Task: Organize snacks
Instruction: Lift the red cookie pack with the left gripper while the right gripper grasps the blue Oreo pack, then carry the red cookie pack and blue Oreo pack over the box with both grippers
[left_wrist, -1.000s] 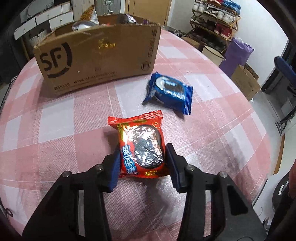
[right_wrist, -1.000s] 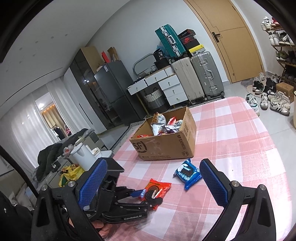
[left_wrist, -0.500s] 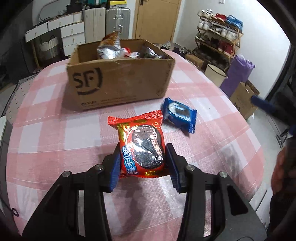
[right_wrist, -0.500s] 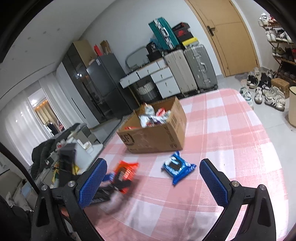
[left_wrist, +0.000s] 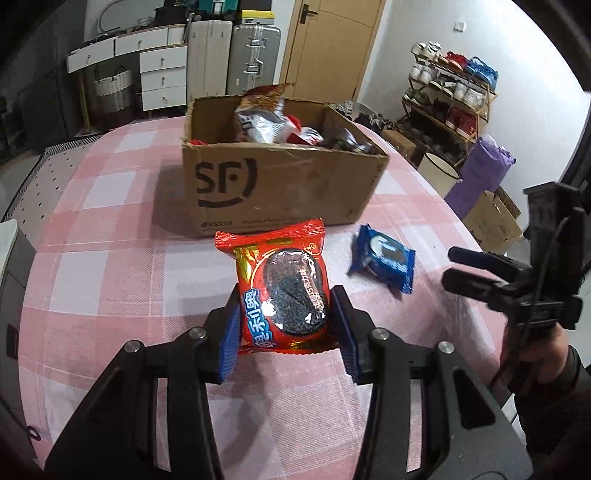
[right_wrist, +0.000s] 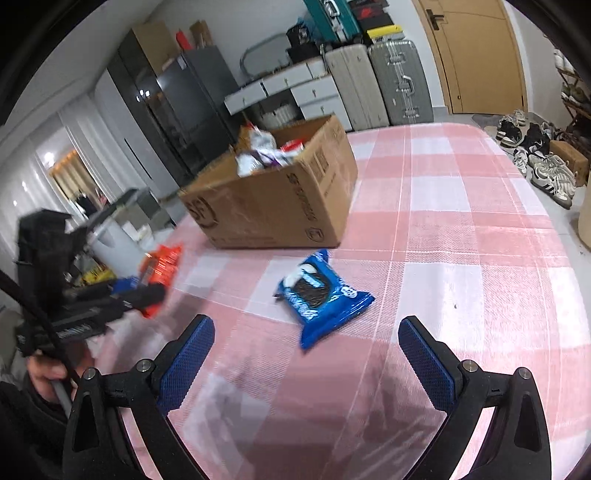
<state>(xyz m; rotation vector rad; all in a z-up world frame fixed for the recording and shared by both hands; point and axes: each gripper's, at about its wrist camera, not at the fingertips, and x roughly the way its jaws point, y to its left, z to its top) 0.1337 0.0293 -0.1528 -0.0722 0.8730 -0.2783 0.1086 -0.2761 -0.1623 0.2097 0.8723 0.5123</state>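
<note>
While the left gripper (left_wrist: 284, 325) pinches the red pack (left_wrist: 282, 291), the blue pack (right_wrist: 321, 293) lies on the table (right_wrist: 461, 258) at 12 o'clock from the spread right gripper (right_wrist: 306, 354), nearest it.

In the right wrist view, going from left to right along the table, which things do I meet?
left gripper holding the red snack pack → cardboard box → blue cookie pack
</note>
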